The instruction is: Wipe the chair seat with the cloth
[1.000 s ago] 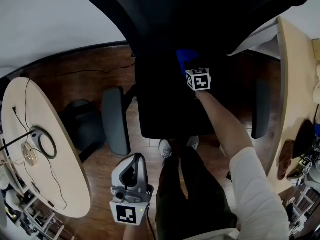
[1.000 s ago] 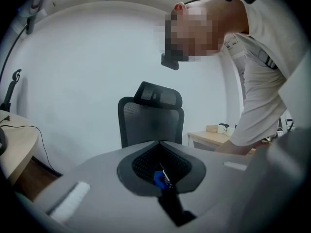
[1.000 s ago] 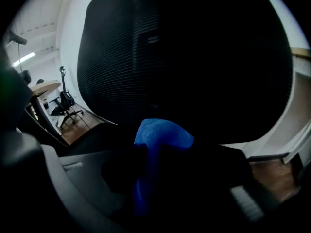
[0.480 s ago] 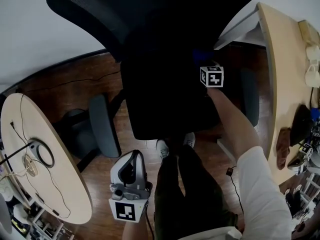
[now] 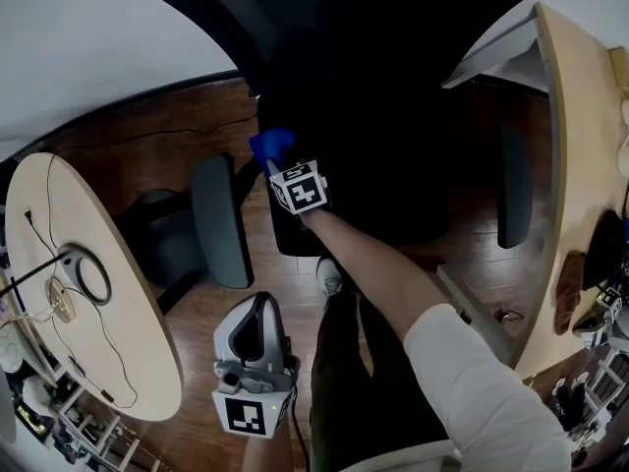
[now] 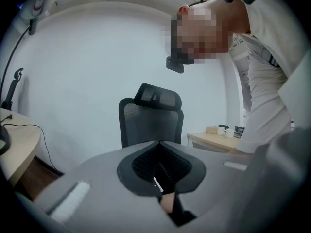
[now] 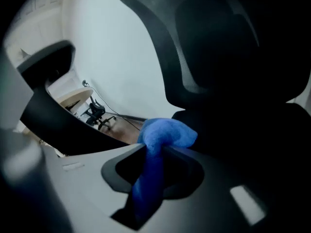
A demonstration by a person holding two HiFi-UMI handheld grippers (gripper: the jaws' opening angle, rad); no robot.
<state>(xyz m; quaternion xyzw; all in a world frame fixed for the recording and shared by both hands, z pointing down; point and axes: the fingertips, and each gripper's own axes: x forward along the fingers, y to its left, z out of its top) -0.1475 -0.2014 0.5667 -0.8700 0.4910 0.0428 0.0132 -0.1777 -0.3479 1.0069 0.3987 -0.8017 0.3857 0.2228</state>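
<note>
Right gripper clamped on crumpled bright-blue cloth, bunched and bulging past the tips, at nine o'clock edge of black chair seat. Left gripper pressed together, empty, low at seven o'clock.

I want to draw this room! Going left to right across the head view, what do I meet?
You meet: round table → grey armrest → blue cloth → chair seat → other armrest → wooden desk.

Dim, fisheye-warped edges, blurred foreground
</note>
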